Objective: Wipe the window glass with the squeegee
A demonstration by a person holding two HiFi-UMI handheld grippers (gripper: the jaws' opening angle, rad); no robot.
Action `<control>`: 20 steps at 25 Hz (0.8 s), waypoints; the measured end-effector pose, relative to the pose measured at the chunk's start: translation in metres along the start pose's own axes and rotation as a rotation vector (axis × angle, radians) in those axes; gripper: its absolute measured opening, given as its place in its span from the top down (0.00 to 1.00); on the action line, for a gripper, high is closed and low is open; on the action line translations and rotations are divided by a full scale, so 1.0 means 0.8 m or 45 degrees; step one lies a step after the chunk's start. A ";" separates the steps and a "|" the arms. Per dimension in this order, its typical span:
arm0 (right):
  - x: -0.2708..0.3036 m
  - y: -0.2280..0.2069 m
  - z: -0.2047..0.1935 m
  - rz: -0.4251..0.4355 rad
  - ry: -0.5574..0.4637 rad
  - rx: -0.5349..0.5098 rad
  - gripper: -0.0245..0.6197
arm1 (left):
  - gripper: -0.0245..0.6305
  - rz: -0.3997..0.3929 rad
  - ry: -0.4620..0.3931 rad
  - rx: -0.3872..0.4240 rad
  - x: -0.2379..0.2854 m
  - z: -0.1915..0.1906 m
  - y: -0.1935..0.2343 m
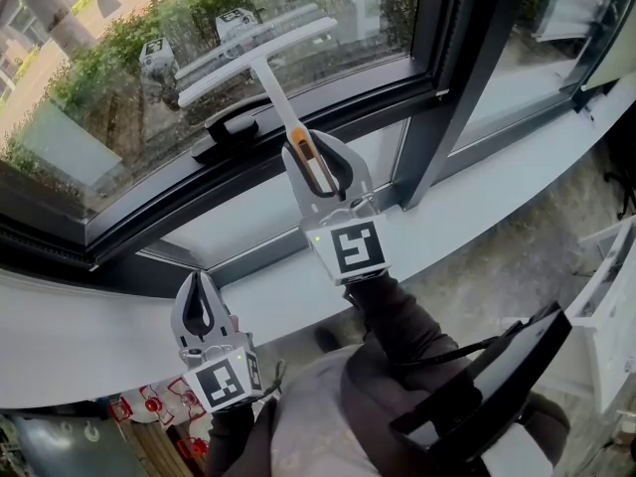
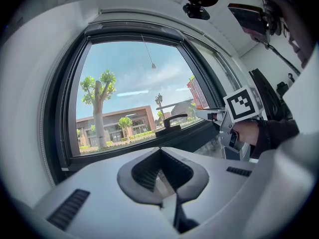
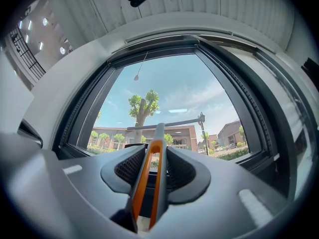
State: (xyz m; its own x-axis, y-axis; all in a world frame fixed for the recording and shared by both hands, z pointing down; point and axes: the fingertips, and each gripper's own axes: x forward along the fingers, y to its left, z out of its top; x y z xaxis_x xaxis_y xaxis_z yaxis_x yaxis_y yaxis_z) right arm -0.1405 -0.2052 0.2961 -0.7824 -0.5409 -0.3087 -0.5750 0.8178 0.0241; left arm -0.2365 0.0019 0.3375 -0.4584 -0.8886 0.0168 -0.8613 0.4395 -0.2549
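Note:
The squeegee has a white T-shaped blade and a grey and orange handle. My right gripper is shut on that handle and holds the blade up at the lower part of the window glass; contact with the glass cannot be told. In the right gripper view the orange handle runs between the jaws of the right gripper, and the blade lies across the pane. My left gripper hangs low over the sill, shut and empty. Its closed jaws show in the left gripper view.
A black window handle sits on the dark frame just below the blade and shows again as the window handle. The white sill runs along under the window. A dark mullion stands at the right. The right gripper's marker cube is visible.

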 end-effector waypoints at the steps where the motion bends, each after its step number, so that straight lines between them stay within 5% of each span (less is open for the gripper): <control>1: -0.001 0.000 -0.001 0.000 0.001 0.002 0.76 | 0.96 0.000 0.001 0.001 0.000 0.000 0.000; 20: -0.008 -0.008 -0.020 -0.002 0.008 -0.011 0.76 | 0.96 -0.008 0.017 0.006 0.010 -0.005 -0.005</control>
State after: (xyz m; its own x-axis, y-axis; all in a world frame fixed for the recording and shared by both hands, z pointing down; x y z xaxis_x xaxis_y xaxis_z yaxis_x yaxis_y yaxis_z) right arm -0.1354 -0.2101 0.3136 -0.7829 -0.5435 -0.3028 -0.5783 0.8152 0.0317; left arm -0.2373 -0.0067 0.3422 -0.4556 -0.8896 0.0315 -0.8633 0.4330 -0.2592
